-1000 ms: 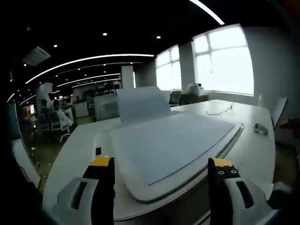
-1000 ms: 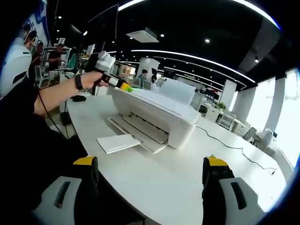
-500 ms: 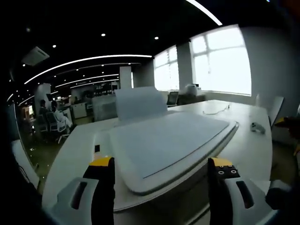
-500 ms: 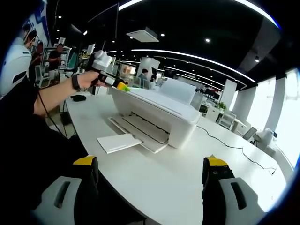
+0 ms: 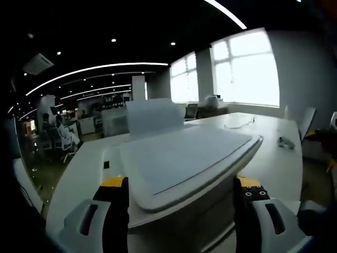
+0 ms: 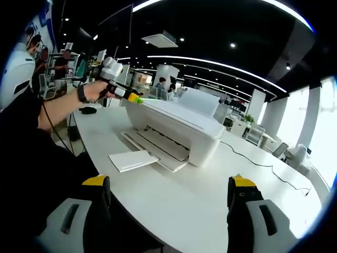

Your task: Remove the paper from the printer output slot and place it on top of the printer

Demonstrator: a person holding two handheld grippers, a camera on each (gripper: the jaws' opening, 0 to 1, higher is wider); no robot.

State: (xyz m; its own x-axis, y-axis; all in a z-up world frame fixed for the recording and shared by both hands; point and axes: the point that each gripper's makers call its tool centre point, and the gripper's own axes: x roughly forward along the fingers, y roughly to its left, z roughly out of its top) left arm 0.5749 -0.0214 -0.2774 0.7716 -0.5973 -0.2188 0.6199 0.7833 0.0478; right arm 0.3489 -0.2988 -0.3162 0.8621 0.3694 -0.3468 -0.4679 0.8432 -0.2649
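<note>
A: We start from the table [image 6: 210, 211], then the printer [image 6: 179, 132] standing on it. Where is the paper [image 6: 131, 159]?

B: Just in front of the printer, on the end of its output tray, lying flat. Nothing holds it.

A: Our left gripper [image 6: 136, 98] hovers at the printer's far top corner; our right gripper [image 6: 167, 196] sits well back from the printer. Both spread wide, holding nothing.

B: We risk crumpling the sheet, or sliding it off the tray, if we pinch only its edge.
</note>
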